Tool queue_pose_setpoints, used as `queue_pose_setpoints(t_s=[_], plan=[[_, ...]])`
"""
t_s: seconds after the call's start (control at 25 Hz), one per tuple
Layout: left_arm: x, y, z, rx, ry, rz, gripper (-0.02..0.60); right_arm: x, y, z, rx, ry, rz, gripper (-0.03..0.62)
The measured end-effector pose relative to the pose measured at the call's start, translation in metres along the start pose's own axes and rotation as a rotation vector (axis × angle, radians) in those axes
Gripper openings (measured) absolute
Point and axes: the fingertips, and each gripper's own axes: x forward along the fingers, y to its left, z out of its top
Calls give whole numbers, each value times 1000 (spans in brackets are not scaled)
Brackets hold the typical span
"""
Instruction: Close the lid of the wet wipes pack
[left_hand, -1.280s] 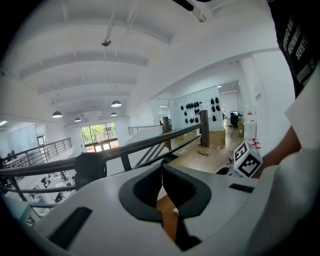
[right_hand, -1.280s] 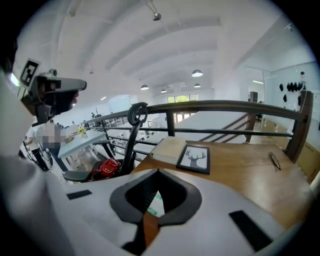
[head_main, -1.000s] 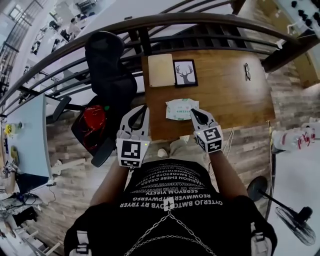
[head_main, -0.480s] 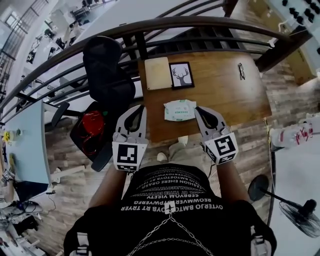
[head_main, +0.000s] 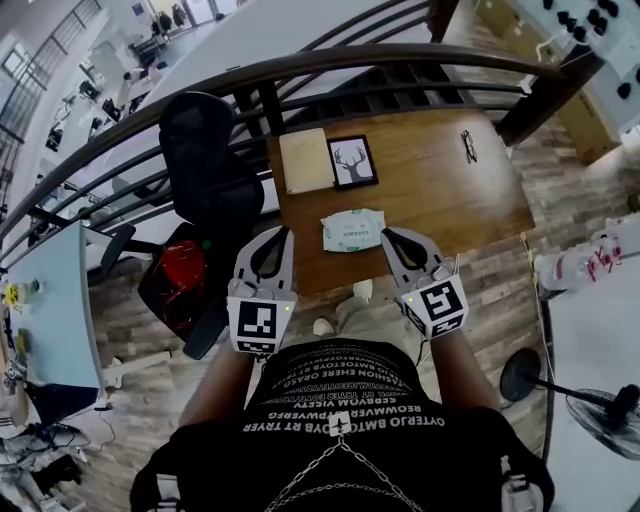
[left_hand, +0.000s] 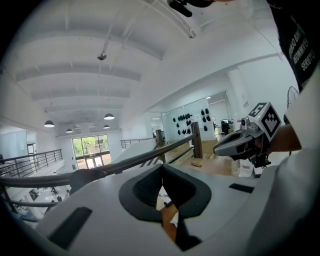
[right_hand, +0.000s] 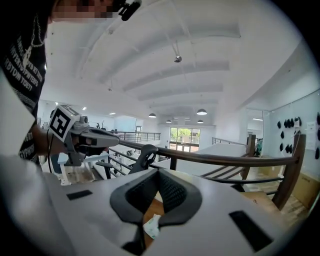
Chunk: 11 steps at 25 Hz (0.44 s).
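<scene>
Head view: we're noting deer pic (head_main: 352, 162), pale board (head_main: 306, 160) & glasses (head_main: 468, 146) lying behind wet wipes pack (head_main: 352, 231) on wood table (head_main: 440, 195) by railing (head_main: 300, 65). Left gripper (head_main: 283, 233) and right gripper (head_main: 386, 235) are hovering nearside, jaws together, gripping nothing.

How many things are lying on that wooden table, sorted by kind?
wet wipes pack: 1
framed deer picture: 1
pale board: 1
pair of glasses: 1
Total: 4
</scene>
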Motion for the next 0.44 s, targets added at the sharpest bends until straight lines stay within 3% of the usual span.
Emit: queue_pose_setpoints(t_s=[0.44], plan=[[3, 5, -13, -5, 17, -10, 28, 9, 8, -6, -4, 22, 2, 14]])
